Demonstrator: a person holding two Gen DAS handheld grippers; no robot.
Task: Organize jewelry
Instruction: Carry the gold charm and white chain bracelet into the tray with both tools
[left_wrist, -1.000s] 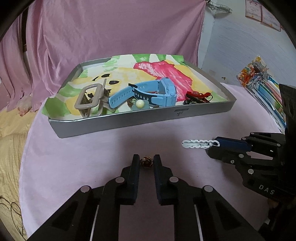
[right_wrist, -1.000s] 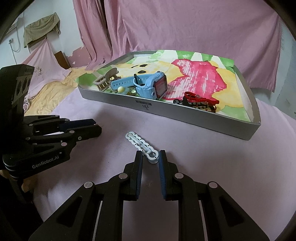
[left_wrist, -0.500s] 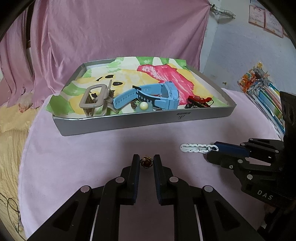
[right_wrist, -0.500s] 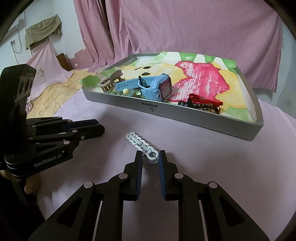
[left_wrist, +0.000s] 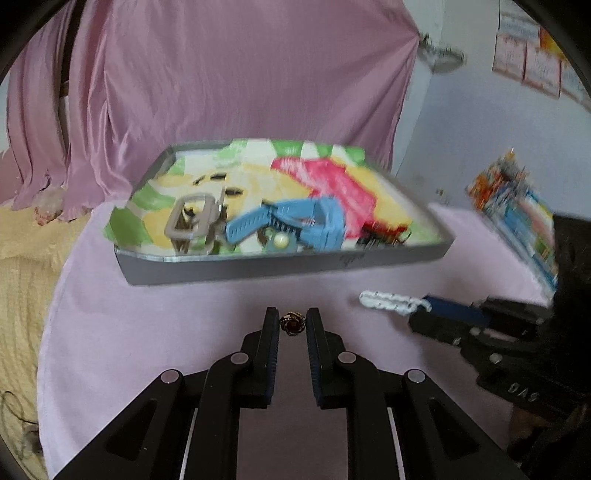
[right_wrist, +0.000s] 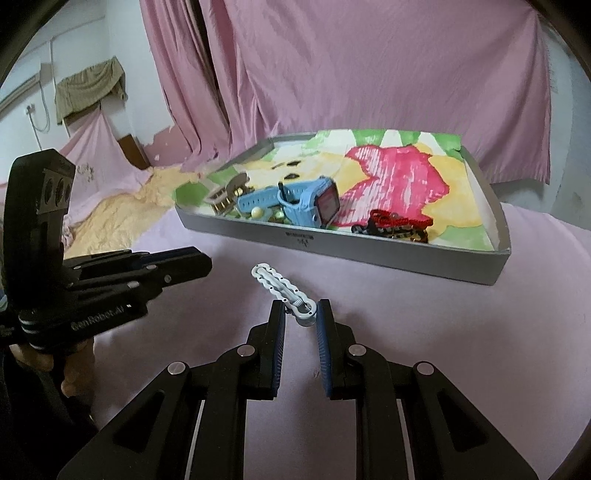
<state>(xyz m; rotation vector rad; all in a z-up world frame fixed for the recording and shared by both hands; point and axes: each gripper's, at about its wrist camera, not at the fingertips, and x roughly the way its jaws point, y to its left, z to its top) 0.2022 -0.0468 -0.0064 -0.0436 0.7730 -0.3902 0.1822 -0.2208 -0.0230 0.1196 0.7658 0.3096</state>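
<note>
Because the left wrist view is smeared by motion, the contents of the grey tray are only roughly made out there; the right wrist view shows them sharply. Inside the tray, on a painted paper liner of green, yellow and pink, a blue watch lies near the front wall, with a beige hair clip toward the front left corner, a small pale bead between them, and a red and black bracelet toward the front right. On the pink cloth before the tray's front wall, a small round brown-gold ring is gripped between the tips of the left gripper. A white wavy hair clip is grasped at its spring end by the right gripper.
</note>
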